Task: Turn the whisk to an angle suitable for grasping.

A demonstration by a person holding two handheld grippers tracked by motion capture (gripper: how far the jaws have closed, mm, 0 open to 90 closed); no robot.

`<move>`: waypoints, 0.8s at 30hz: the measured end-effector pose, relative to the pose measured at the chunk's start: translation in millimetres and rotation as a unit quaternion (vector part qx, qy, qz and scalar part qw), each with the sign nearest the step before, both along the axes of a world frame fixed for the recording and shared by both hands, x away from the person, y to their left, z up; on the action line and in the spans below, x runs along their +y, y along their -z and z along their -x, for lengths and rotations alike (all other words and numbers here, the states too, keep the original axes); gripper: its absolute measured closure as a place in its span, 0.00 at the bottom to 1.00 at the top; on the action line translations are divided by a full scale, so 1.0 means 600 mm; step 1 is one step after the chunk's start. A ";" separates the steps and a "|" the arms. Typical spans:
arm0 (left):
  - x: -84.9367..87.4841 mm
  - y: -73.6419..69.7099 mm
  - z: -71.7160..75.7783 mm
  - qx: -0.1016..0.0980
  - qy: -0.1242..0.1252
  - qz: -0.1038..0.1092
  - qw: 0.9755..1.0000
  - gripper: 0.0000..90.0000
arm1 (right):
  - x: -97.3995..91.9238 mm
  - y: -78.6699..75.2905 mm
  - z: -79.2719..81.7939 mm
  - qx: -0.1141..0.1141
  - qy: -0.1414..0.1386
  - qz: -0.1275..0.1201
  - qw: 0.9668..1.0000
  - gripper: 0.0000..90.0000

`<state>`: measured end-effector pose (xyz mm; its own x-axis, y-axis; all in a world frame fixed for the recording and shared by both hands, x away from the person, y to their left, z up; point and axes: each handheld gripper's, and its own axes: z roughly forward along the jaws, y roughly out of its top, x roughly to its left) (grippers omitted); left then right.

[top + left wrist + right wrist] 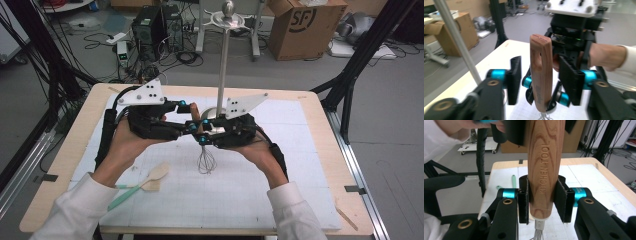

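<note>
While the right gripper (541, 203) clamps its black pads on the lower end of the wire whisk with the upright brown wooden handle (543, 167), the whisk hangs above the white gridded mat (300, 165); the left gripper (544, 80) has its jaws parted on either side of the handle, pads clear of the wood; a pale wooden spoon with a green handle (145, 182) lies on the mat.

Light wooden table (75, 145) w/ white gridded mat (280, 190) on top. Near mat's left edge: pale wooden spoon (156, 174), mint-green-handled utensil (120, 199) touching it. Steel stand (222, 65) at mat's far edge.
</note>
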<state>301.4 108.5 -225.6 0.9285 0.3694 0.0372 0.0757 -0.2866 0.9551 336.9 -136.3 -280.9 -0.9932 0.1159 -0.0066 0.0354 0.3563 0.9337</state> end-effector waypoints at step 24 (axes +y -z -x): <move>0.017 -0.004 0.008 -0.003 0.171 -0.001 0.985 0.15 | 0.012 0.001 0.012 0.016 -0.156 -0.006 0.988 0.76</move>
<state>296.5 119.0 -223.2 0.9984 0.0340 0.0441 -0.0322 -0.2952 0.9549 329.7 -128.9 -281.5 -0.9804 -0.1955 0.0255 -0.0443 0.3443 0.9378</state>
